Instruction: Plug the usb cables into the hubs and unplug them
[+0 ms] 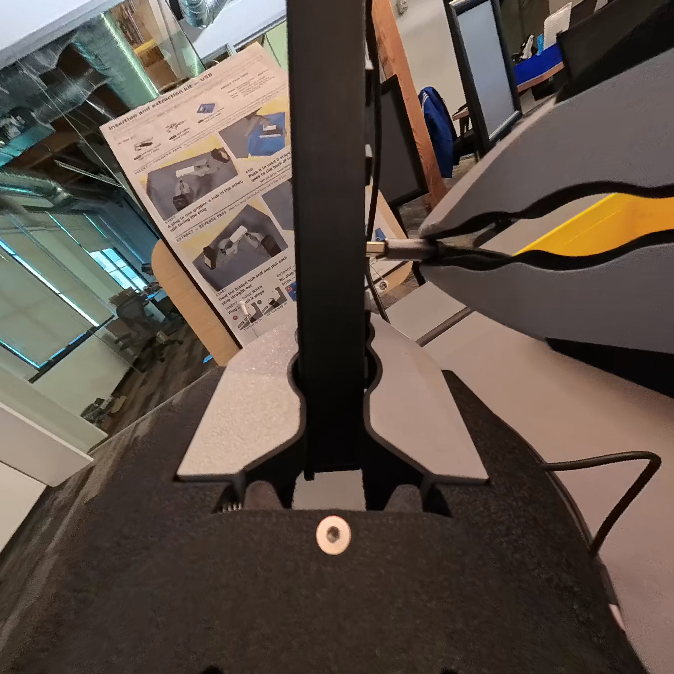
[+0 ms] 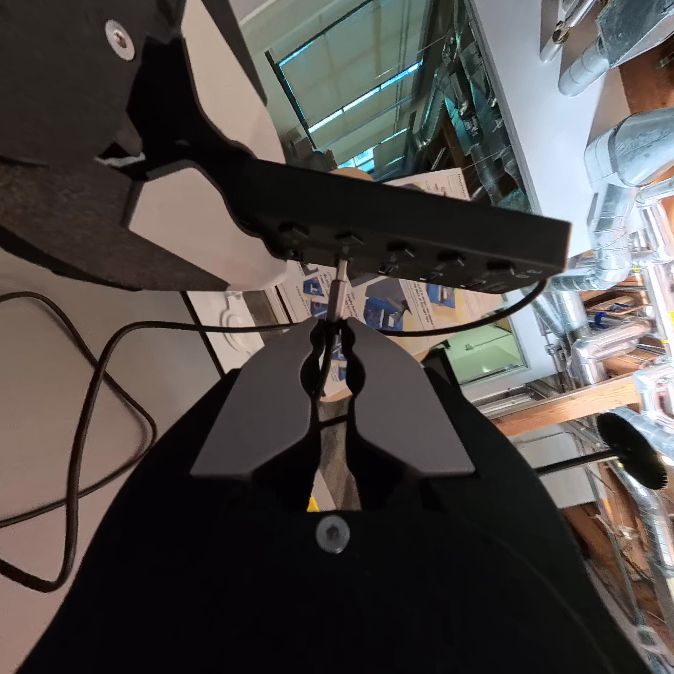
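My left gripper is shut on a long black USB hub and holds it upright in the air. In the right wrist view the hub shows a row of several ports along its edge. My right gripper is shut on the grey USB plug of a black cable. The plug's metal tip sits at the mouth of the second port from the left gripper. In the left wrist view the plug meets the hub's right side, held by the right gripper.
A printed instruction sheet stands behind the hub. The grey table lies below, with the cable looping on it. A yellow bin shows behind the right gripper. Office windows and ceiling ducts fill the background. About 5 cm separates my left fingertips from my right.
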Demonstrator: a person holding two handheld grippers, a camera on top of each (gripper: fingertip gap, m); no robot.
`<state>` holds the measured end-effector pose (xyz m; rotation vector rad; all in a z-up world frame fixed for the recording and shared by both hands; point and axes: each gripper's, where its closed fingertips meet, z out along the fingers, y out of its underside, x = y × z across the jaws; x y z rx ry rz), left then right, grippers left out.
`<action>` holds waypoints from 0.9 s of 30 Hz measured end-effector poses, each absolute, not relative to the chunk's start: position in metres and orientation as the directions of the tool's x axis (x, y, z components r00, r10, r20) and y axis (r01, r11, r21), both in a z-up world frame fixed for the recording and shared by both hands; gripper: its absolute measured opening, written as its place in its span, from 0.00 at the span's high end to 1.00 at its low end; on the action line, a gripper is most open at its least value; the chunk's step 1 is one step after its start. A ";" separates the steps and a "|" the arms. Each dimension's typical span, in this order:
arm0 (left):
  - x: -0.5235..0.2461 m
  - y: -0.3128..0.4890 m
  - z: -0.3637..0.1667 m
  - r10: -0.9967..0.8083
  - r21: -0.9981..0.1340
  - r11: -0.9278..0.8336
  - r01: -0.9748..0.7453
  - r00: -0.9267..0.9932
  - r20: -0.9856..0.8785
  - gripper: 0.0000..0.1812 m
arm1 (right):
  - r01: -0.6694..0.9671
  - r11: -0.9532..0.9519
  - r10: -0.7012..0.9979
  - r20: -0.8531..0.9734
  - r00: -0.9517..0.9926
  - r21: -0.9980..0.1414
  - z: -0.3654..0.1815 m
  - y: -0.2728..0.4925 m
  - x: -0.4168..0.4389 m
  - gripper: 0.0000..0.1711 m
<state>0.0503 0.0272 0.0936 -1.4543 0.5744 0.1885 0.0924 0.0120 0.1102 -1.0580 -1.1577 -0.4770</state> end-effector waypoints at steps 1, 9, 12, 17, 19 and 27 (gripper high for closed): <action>0.050 0.027 0.094 -0.206 -0.872 0.132 -0.472 0.847 -0.490 0.85 | 0.793 0.460 0.169 0.916 0.363 -0.399 0.111 0.012 0.093 0.95; 0.049 0.025 0.098 -0.184 -0.862 0.154 -0.483 0.843 -0.505 0.85 | 0.823 0.433 0.108 0.928 0.356 -0.366 0.111 0.004 0.087 0.94; 0.048 0.024 0.099 -0.192 -0.853 0.168 -0.494 0.832 -0.520 0.85 | 0.820 0.438 0.109 0.928 0.358 -0.368 0.111 0.004 0.086 0.94; 0.050 0.024 0.097 -0.173 -0.805 0.175 -0.566 0.787 -0.592 0.85 | 0.816 0.436 0.116 0.923 0.366 -0.378 0.112 0.009 0.092 0.95; 0.049 0.025 0.099 -0.145 -0.802 0.180 -0.569 0.791 -0.594 0.85 | 0.818 0.442 0.103 0.927 0.360 -0.367 0.112 0.008 0.090 0.95; 0.046 0.026 0.099 -0.140 -0.835 0.148 -0.530 0.824 -0.549 0.85 | 0.795 0.486 0.078 0.924 0.374 -0.363 0.116 0.004 0.085 0.93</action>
